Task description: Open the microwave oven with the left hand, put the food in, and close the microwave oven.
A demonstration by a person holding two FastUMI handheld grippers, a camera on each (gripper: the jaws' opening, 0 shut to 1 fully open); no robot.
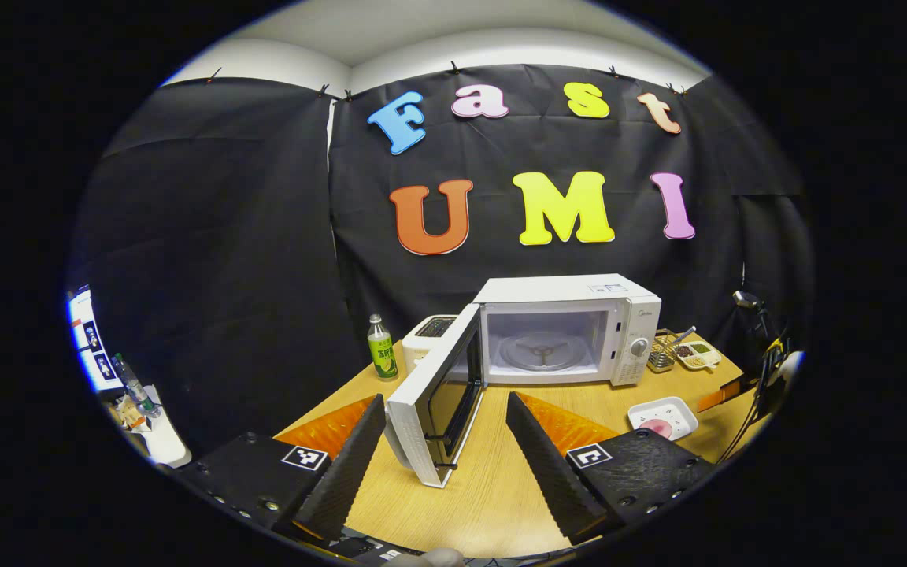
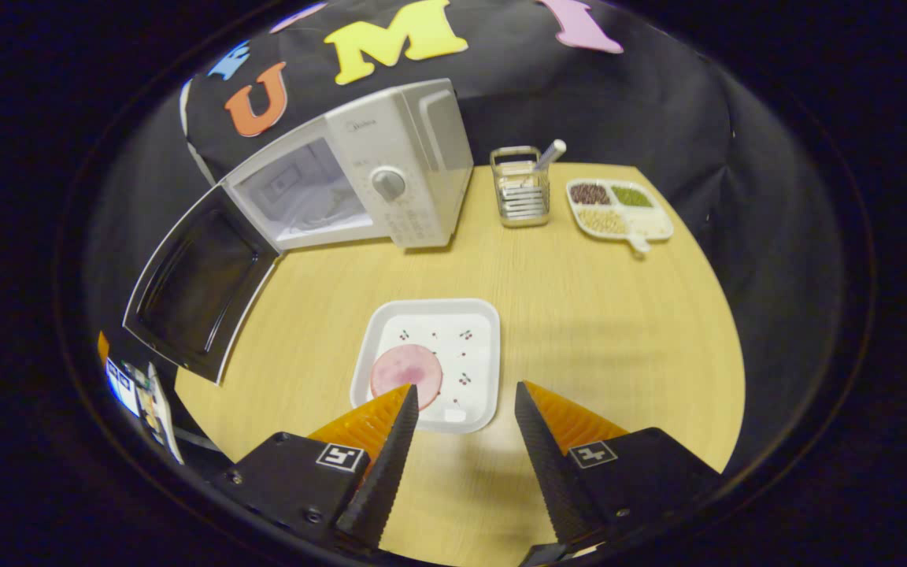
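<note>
White microwave (image 1: pixel 571 331) at table's (image 2: pixel 579 315) back edge, door (image 1: pixel 438 402) swung open, pink food (image 2: pixel 406 370) on white plate (image 2: pixel 430 362) mid-table, left gripper (image 1: pixel 446 409) jaws apart, right gripper (image 2: pixel 465 398) jaws apart above plate's near edge.

no wording legible enough to record. microwave (image 2: pixel 402 118): small brand mark above the control panel and fine print around the dial (image 2: pixel 388 183), both too small to read. sticker (image 1: pixel 608 288) on the microwave top: blurred. bottle (image 1: pixel 382 349): green label, characters too small to tell. left gripper (image 1: pixel 444 398) and right gripper (image 2: pixel 465 387): square black-and-white markers on the finger mounts, patterns only, no letters or numbers.
</note>
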